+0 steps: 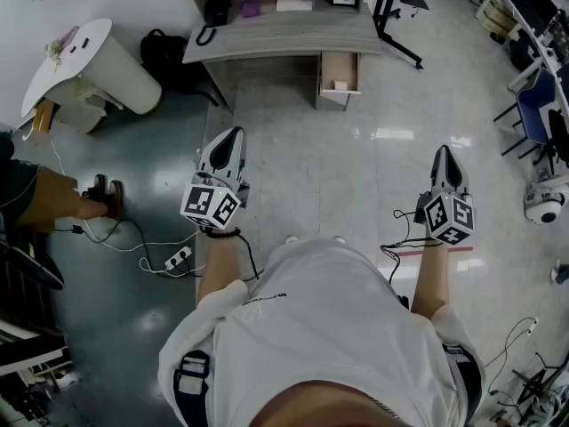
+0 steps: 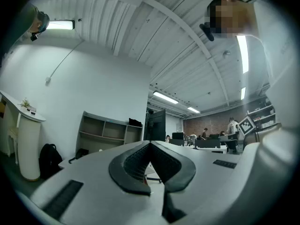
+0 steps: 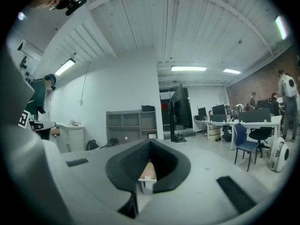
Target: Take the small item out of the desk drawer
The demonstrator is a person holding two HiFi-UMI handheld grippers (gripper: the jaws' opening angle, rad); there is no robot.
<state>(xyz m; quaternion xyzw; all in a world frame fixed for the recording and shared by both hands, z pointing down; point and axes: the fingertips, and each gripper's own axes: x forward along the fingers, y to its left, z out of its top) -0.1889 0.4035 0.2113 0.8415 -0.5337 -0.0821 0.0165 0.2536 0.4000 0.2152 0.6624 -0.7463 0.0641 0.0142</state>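
Approach is the step in hand: you stand well back from the grey desk, and no part of the taking-out is done yet. The open drawer juts from the desk's front at about 12 o'clock from you, with bare floor between. A small pale item lies inside it near the front wall, too small from here to say what it is.

The left gripper sits at your 11 o'clock and the right gripper at your 1 o'clock, both pointing roughly level toward the desk. In the left gripper view the tongs are pressed together tip to tip, with nothing between them. The right gripper view shows the same, pads together and empty, and the distant drawer shows through the gap below the tips, so that gripper looks roughly lined up on it.

Next, you likely need to walk in to the drawer and spread the right tongs before reaching. The drawer looks narrow and the item sits close to the wall, so come down on it from above.
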